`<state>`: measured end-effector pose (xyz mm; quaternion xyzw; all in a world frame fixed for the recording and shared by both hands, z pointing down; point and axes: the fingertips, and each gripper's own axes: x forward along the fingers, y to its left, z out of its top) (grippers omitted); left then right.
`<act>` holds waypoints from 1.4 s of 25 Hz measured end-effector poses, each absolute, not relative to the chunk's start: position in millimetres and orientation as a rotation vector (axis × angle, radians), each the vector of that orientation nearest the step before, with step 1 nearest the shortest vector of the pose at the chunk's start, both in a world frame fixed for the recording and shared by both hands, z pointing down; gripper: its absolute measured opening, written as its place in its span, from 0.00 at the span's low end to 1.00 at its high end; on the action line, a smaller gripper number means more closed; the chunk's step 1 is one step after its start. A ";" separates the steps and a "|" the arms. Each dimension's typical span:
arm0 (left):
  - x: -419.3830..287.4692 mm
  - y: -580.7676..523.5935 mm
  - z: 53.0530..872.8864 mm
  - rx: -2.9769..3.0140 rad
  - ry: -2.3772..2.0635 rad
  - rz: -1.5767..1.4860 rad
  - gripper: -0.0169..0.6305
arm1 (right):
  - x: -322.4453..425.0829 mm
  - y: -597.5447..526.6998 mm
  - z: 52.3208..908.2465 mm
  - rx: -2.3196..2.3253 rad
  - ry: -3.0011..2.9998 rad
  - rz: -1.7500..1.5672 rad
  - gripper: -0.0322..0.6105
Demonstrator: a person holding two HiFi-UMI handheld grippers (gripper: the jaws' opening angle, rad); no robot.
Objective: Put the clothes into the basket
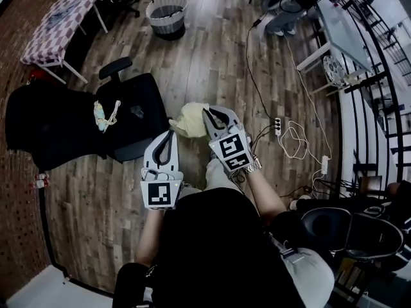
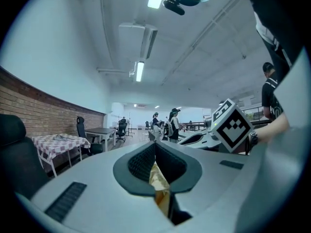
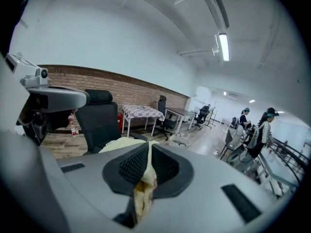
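Yellow garment | left gripper, right gripper both clamped on it | 2 grips likely keep it off floor | basket well apart

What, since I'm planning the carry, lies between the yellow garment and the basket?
Bare wooden floor, seen in the head view, from yellow garment to basket; the black chair stands left of that stretch.

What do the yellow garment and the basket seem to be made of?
The yellow garment looks like soft matte cloth: it crumples and bunches. The basket seems woven fibre or plastic, given its ribbed grey wall; too small to be sure.
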<state>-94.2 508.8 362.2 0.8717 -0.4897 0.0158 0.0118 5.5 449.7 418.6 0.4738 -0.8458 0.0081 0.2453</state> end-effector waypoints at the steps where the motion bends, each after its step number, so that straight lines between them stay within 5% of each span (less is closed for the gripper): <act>1: -83.5 503.9 361.6 2.725 -1.512 0.049 0.05 | 16.0 446.8 418.3 1.306 -2.304 0.027 0.09; 22: 104.1 370.9 359.4 2.744 -1.516 0.102 0.05 | 202.8 331.7 407.3 1.354 -2.374 0.044 0.09; 35: 146.8 317.2 358.2 2.745 -1.530 0.073 0.05 | 245.5 284.5 402.1 1.365 -2.386 0.045 0.09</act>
